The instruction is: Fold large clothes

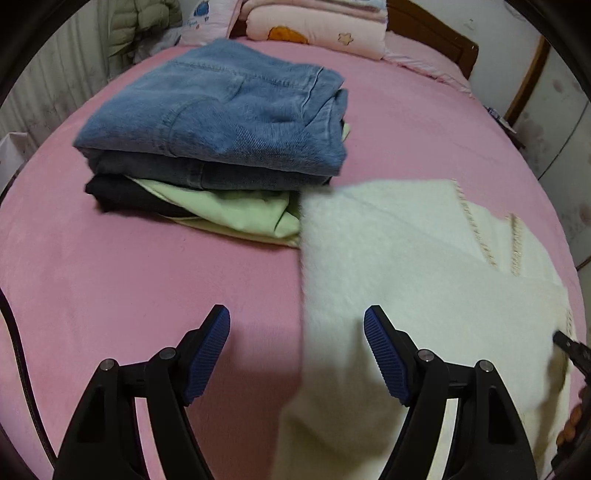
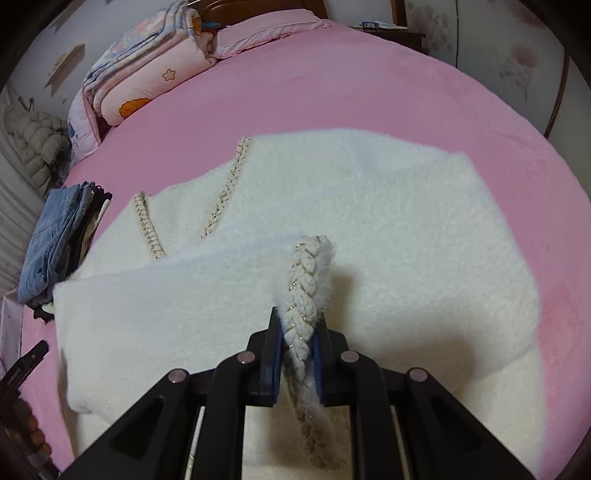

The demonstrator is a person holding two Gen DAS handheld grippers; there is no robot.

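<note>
A fluffy white cardigan (image 2: 388, 229) with braided cream trim lies spread on the pink bed (image 2: 332, 85). My right gripper (image 2: 297, 325) is shut on its braided hem edge (image 2: 301, 295), holding a folded flap lifted over the body of the garment. In the left wrist view the same cardigan (image 1: 406, 258) fills the right side. My left gripper (image 1: 297, 325) hovers open over its left edge, with nothing between its blue pads (image 1: 384, 354). The right gripper's tip (image 1: 569, 347) shows at the far right edge.
A stack of folded clothes, blue jeans (image 1: 221, 110) on top of dark and pale green garments (image 1: 229, 210), sits just left of the cardigan. Folded pink quilts (image 1: 325, 29) and pillows lie at the headboard. A padded jacket (image 2: 37, 140) hangs at the wall.
</note>
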